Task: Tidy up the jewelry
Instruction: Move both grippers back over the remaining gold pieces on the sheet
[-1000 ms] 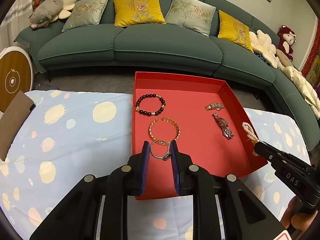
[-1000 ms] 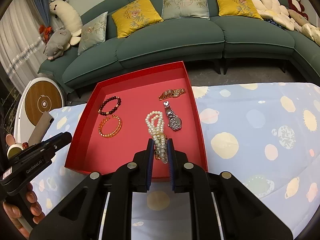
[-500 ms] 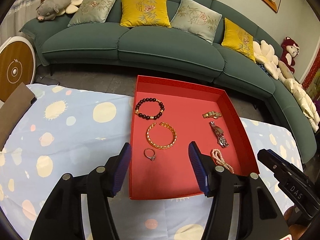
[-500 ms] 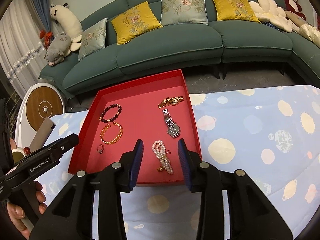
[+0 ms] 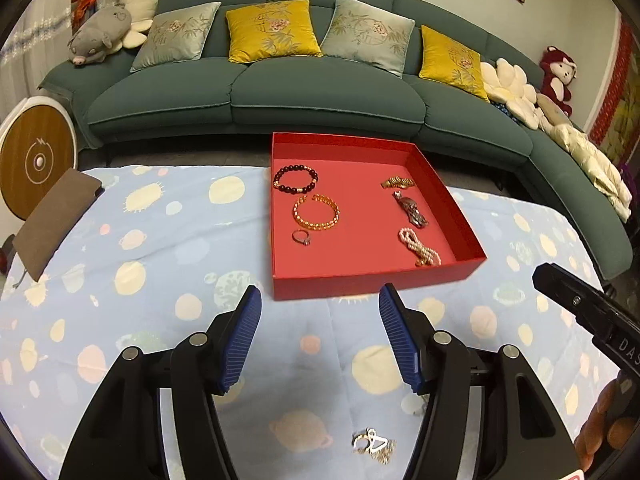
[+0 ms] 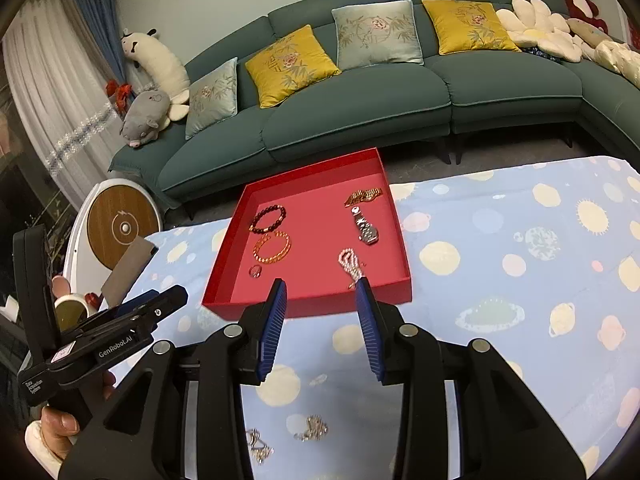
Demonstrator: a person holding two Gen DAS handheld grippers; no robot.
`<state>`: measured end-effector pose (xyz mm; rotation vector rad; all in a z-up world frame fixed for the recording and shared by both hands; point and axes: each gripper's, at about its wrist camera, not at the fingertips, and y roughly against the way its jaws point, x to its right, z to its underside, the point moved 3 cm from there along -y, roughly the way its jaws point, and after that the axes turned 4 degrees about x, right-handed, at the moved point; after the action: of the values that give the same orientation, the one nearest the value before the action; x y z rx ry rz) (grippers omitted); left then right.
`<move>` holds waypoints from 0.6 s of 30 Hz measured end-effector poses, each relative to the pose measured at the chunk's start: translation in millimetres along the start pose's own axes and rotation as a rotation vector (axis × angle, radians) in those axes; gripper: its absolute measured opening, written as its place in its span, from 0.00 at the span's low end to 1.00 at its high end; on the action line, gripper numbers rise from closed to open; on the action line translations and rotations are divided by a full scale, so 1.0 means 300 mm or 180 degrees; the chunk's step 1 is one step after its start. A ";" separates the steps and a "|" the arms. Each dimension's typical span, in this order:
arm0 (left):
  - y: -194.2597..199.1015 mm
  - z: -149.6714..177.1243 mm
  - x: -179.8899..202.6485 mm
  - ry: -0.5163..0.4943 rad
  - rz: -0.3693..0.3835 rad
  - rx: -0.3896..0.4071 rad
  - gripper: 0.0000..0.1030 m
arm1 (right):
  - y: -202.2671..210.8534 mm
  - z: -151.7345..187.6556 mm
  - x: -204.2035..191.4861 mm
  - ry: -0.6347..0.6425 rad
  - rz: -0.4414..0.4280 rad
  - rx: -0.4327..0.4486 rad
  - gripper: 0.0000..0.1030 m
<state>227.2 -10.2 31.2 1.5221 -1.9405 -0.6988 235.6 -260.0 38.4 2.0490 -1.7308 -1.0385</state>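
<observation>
Both tools sit back from the shallow red cardboard tray (image 5: 376, 280) and hold nothing: the left gripper (image 5: 320, 336) has its blue ribbed jaws spread wide above the pale blue planet-print cloth on the table (image 5: 160, 240), and the right gripper (image 6: 322, 326) is likewise open, though a little less wide, just short of the tray's near wall. Inside the tray lie a dark bead bracelet (image 5: 296, 179), an open gold bangle (image 5: 317, 213), a small ring with a stone (image 5: 301, 237), a gold link band (image 5: 396, 182), a steel wristwatch (image 5: 411, 210) and a looped strand of pearls (image 5: 420, 247) near the front right corner. The step in hand looks like a pause between placements, with six pieces already laid out in two columns. What remains appears to be the small tangle of gold and silver jewelry (image 5: 372, 444) on the cloth close under the left tool, seen from the right wrist as two small clumps (image 6: 312, 428). The next move probably calls for drawing one tool back and down onto a clump, closing on a thin chain without snagging the cloth, then carrying it to a bare patch of the tray
</observation>
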 end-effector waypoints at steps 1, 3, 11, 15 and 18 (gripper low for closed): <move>0.023 0.025 -0.001 -0.0026 0.0003 0.0023 0.63 | 0.018 0.014 -0.012 0.0045 -0.0014 0.0000 0.34; 0.053 0.076 -0.004 -0.0074 -0.0007 0.0034 0.65 | 0.054 0.051 -0.035 0.0188 0.0009 0.0027 0.35; 0.090 0.318 -0.080 0.0110 -0.0012 -0.0258 0.65 | 0.085 0.217 -0.028 0.0281 0.0032 -0.0156 0.39; 0.097 0.383 -0.094 0.0045 -0.0039 -0.0306 0.65 | 0.053 0.311 -0.013 0.0246 0.0064 -0.0361 0.39; 0.102 0.417 -0.101 -0.0064 -0.0069 -0.0273 0.65 | 0.042 0.355 -0.011 0.0328 0.0089 -0.0452 0.39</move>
<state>123.3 32.7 -38.4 1.4914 -1.8864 -0.7991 155.6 -234.4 -28.2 1.9497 -1.5837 -0.9987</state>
